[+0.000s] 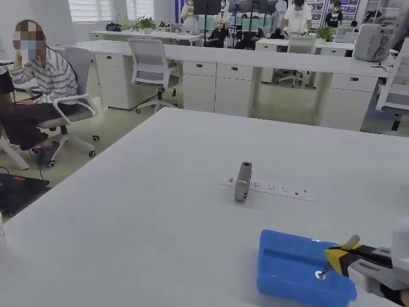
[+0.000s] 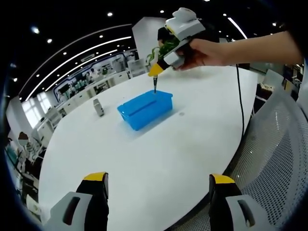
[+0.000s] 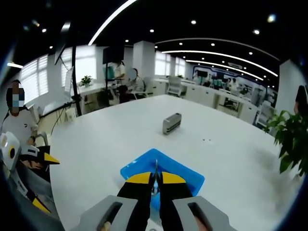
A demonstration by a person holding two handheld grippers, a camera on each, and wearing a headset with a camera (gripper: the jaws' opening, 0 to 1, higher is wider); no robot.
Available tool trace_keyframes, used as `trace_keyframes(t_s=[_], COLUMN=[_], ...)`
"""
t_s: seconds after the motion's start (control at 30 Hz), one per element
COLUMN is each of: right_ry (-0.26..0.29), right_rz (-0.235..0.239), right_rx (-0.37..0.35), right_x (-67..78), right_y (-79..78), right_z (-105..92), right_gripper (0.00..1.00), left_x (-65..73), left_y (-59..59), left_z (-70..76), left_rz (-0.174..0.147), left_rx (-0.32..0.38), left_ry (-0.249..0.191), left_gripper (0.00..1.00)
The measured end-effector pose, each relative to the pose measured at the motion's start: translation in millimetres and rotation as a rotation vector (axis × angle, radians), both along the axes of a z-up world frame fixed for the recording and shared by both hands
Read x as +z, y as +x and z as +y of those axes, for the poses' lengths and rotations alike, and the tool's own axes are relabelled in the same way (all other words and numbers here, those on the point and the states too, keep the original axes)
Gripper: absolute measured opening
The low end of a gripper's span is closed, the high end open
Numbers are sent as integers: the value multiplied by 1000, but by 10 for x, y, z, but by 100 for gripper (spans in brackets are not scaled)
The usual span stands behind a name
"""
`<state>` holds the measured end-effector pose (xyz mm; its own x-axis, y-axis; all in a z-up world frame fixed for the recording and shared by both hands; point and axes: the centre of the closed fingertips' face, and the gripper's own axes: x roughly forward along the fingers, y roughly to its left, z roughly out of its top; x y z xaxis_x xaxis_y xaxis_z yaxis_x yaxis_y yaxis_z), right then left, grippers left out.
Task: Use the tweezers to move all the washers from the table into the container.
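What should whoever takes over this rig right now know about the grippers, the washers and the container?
Left gripper: open, holding nothing, low near the edge of the table, back from the work.
Right gripper: shut on the tweezers, tip pointing down into the blue container.
Done: one washer is at the tweezer tip inside the container; I cannot tell whether it is released.
Left: small specks on the table beyond the container, beside the grey block, look like washers to be picked up one by one.
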<state>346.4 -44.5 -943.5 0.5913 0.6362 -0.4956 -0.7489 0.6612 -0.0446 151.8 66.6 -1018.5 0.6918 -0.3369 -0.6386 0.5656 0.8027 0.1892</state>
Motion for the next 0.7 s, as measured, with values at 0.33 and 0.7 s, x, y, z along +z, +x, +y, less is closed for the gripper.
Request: trace_keyframes(t_s=[0.33,0.7], right_ry=[1,-13], right_rz=[11,38], right_rx=[0,5], right_x=[-84,-258], right_y=[145,298], right_z=[-7,-17], right_gripper=[1,1], left_x=[-25,-20], left_y=[-2,17], left_z=[9,36], left_rz=[11,9], left_rx=[1,18], left_ry=[12,11], left_gripper=[88,88])
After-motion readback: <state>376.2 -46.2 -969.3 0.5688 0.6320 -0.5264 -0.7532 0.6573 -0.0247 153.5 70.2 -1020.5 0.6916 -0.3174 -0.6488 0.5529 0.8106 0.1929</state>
